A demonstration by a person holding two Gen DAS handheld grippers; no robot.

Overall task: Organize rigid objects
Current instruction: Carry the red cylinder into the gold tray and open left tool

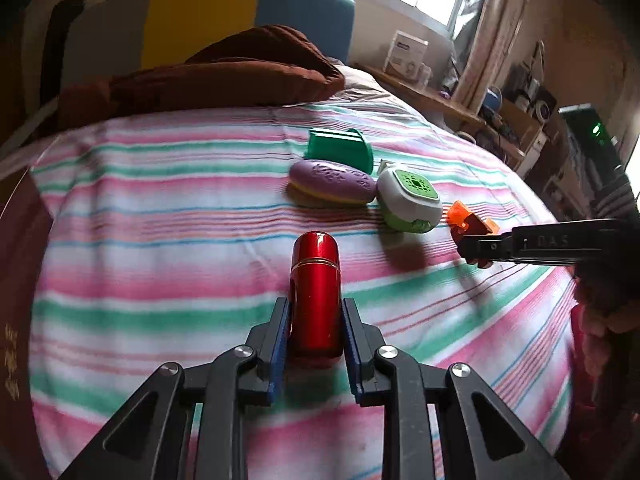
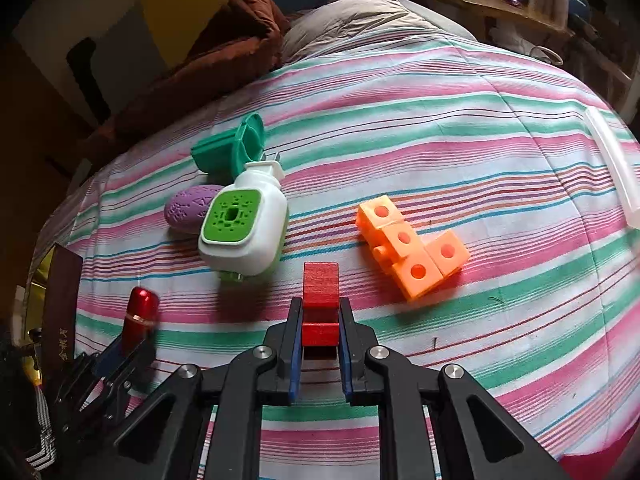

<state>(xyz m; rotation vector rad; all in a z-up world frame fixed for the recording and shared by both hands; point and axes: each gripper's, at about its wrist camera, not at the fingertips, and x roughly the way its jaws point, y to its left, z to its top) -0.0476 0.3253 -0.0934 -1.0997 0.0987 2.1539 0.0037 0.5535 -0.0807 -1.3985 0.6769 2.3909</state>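
The left gripper [image 1: 315, 312] clamped the red cylinder [image 1: 316, 292], and the right gripper [image 2: 320, 316] clamped the red block [image 2: 321, 304], apparently to join the cluster [image 2: 244, 232] lying ahead on the bed [image 2: 440, 120].

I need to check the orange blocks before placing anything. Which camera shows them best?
The right wrist view: the orange blocks lie whole and unobstructed on the striped bedspread. In the left wrist view the right gripper hides most of them.
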